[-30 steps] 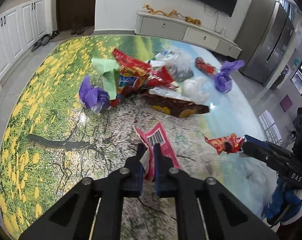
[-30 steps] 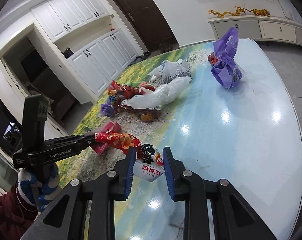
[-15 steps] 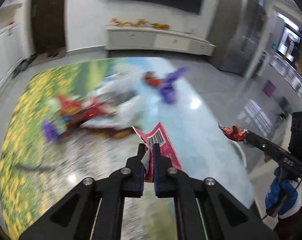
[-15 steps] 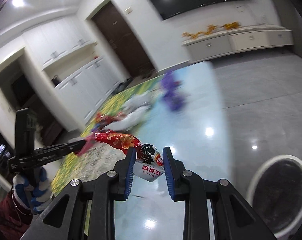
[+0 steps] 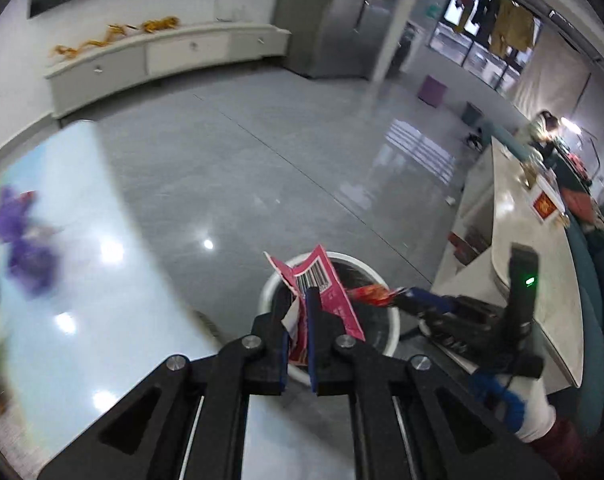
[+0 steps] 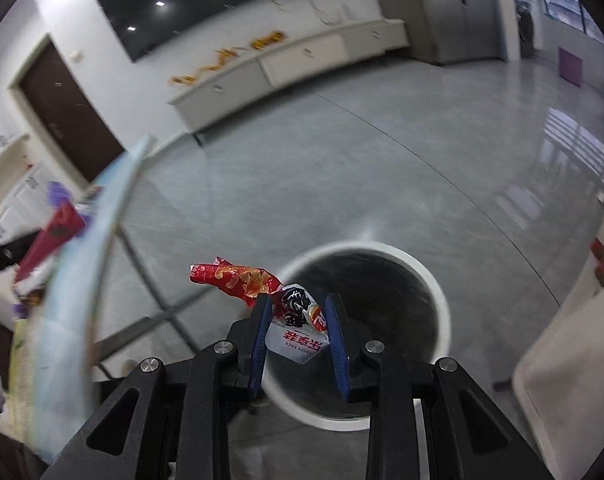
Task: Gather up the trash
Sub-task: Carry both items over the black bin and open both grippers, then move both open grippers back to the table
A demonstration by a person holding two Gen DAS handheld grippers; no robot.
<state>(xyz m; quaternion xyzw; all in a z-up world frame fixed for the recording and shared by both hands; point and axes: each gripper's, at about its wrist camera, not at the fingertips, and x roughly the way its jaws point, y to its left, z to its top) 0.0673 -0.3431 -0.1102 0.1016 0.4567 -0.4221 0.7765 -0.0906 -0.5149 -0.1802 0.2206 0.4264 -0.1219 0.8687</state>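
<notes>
Glossy tabletop [image 5: 74,240] sits off to the left, round white bin [image 6: 437,300] on the grey floor right beside it. Over the bin, left gripper [image 5: 300,312] fingers are clamped on a pink wrapper [image 5: 321,280], right gripper [image 6: 298,316] fingers pinching a red snack packet [image 6: 238,280].

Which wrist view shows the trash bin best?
The right wrist view: the trash bin shows nearly its whole white rim and dark inside, just behind the right gripper and its red snack wrapper. In the left wrist view, the left gripper and pink wrapper cover much of it.
</notes>
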